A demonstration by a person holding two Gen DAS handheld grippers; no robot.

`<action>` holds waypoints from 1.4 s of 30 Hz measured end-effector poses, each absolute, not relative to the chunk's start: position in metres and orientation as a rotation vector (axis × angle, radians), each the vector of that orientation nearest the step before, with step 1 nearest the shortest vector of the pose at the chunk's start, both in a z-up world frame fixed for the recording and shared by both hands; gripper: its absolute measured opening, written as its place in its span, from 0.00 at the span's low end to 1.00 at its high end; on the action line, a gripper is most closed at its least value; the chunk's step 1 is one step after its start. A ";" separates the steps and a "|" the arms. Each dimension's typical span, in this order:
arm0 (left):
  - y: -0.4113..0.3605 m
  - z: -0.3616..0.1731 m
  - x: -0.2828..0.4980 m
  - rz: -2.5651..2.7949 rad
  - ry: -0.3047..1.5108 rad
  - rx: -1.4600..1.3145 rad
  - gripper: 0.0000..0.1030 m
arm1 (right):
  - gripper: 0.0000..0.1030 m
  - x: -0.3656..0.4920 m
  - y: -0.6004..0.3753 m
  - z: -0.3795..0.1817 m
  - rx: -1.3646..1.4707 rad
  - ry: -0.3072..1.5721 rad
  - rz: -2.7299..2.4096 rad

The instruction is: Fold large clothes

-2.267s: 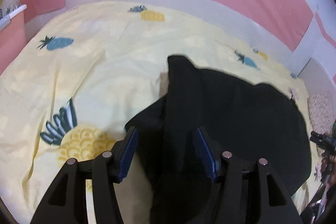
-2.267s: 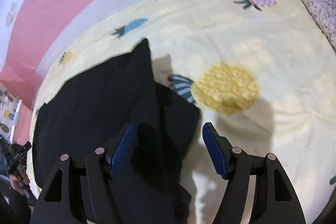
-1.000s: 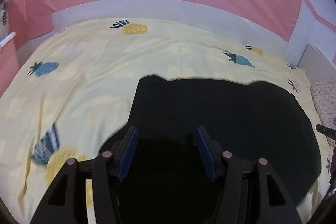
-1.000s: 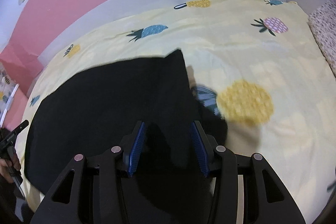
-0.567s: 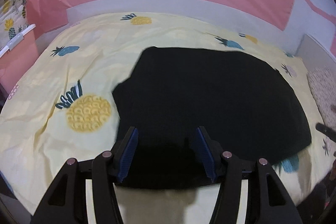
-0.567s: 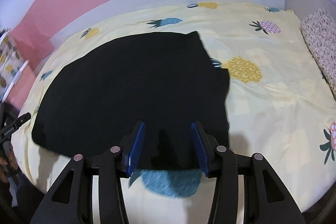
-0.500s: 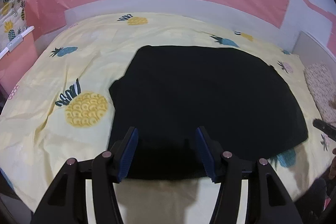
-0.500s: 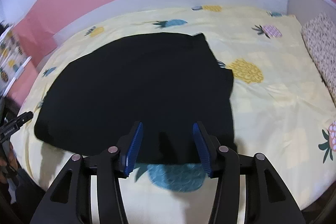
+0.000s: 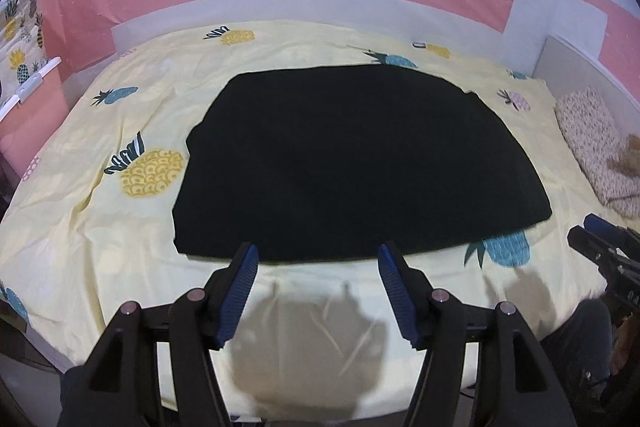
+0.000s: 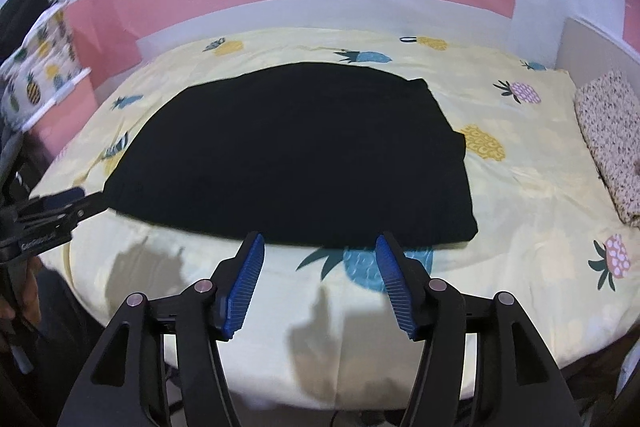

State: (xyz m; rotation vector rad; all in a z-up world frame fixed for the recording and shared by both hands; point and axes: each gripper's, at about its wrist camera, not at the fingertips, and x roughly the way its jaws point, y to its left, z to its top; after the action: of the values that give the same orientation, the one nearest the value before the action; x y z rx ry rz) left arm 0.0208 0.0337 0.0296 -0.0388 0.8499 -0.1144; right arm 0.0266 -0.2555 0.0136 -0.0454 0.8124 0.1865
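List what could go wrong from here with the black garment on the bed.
1. The black garment lies close to the bed's near edge; a pull toward the person could drag it off the pineapple sheet.
2. Both grippers, left and right, are opening with nothing between the jaws; regrasping could pinch the sheet along with the cloth.
3. The garment is uniformly dark, so its layers and edges are hard to tell apart; a grasp may catch the wrong layer.

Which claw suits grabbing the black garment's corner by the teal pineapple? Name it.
Right, probably. The right claw, empty with jaws opening, hangs just before that corner of the black garment and the teal pineapple; the left claw sits farther along.
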 end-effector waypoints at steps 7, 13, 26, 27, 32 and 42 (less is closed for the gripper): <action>0.020 0.026 0.011 -0.123 0.863 -0.016 0.63 | 0.57 0.016 -0.242 0.005 -0.075 0.836 0.204; 0.018 0.024 0.010 -0.124 0.872 -0.026 0.63 | 0.57 0.015 -0.238 0.004 -0.083 0.838 0.199; 0.011 0.015 0.010 -0.114 0.902 -0.027 0.63 | 0.57 0.019 -0.227 -0.004 -0.099 0.868 0.186; 0.010 0.015 0.010 -0.111 0.903 -0.023 0.63 | 0.57 0.019 -0.227 -0.004 -0.099 0.869 0.185; 0.008 0.015 0.010 -0.109 0.904 -0.009 0.63 | 0.57 0.019 -0.225 -0.005 -0.102 0.878 0.185; 0.006 0.015 0.010 -0.105 0.907 -0.007 0.63 | 0.57 0.019 -0.224 -0.005 -0.103 0.879 0.184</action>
State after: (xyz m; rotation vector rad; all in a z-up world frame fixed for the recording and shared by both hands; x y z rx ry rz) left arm 0.0101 0.0063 0.0146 -0.0067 0.9074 -0.1046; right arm 0.0189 -0.2235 -0.0052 -0.1026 0.8794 0.1839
